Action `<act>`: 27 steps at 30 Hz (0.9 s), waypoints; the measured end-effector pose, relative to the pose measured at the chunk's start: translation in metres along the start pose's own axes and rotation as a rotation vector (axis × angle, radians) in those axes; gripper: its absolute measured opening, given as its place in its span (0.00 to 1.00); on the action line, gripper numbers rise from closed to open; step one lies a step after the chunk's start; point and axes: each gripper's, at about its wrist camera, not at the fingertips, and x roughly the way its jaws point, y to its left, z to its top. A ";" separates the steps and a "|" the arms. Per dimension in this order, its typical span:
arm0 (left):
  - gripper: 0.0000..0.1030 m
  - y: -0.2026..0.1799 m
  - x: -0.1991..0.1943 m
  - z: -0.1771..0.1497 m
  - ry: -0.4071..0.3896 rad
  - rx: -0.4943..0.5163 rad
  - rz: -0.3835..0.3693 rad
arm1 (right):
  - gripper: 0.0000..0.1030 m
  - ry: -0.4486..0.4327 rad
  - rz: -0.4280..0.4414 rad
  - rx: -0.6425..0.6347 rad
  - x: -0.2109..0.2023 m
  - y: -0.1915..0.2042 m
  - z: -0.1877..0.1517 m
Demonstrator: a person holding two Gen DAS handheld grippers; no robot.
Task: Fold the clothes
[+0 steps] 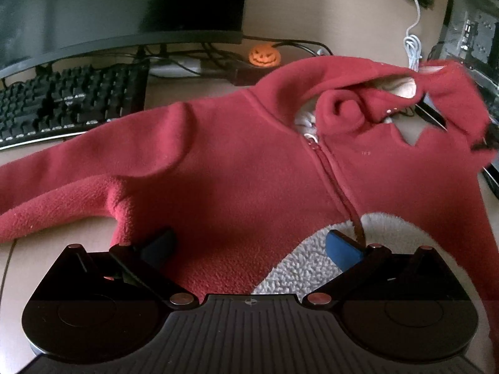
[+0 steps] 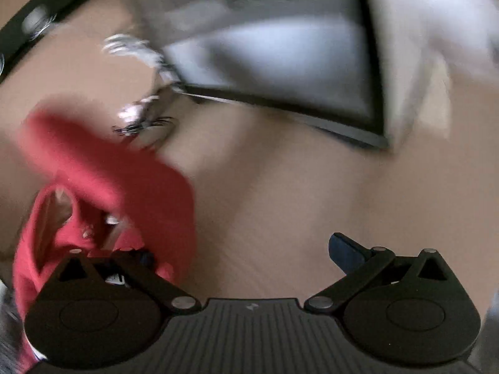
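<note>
Both grippers, left [image 1: 251, 246] and right [image 2: 243, 255], were wide open, holding nothing, red hoodie [image 1: 249, 162] spread on desk [image 1: 46, 255].

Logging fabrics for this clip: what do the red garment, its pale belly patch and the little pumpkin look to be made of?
Red garment: looks like fleece, matte with a fine napped pile. Belly patch: probably sherpa-type pile, off-white and nubbly with small curls. Pumpkin: smooth orange with a dark carved-style face, perhaps plastic or ceramic; too small to tell.
</note>
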 end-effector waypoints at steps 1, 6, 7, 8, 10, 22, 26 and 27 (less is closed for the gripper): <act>1.00 0.000 0.001 0.000 0.001 0.002 0.000 | 1.00 0.001 0.032 0.064 -0.004 -0.011 0.001; 1.00 0.001 0.001 0.001 0.000 0.002 -0.002 | 1.00 -0.084 0.028 -0.104 -0.037 -0.005 0.004; 1.00 0.001 0.001 0.001 -0.001 0.000 -0.003 | 1.00 -0.128 0.017 -0.217 -0.045 0.006 -0.001; 1.00 0.001 0.001 0.001 -0.003 -0.004 -0.005 | 1.00 -0.177 0.011 -0.326 -0.054 0.019 -0.010; 1.00 0.003 0.000 0.000 -0.006 -0.010 -0.009 | 1.00 -0.218 0.058 -0.498 -0.062 0.040 -0.023; 1.00 -0.001 0.000 0.001 0.002 -0.002 0.006 | 1.00 0.105 -0.052 -0.694 0.055 0.090 -0.040; 1.00 -0.008 0.005 0.004 0.010 0.011 0.020 | 1.00 0.094 -0.037 -0.741 0.084 0.103 -0.014; 1.00 -0.010 0.008 0.005 0.012 0.012 0.019 | 1.00 0.108 -0.042 -0.746 0.086 0.107 -0.005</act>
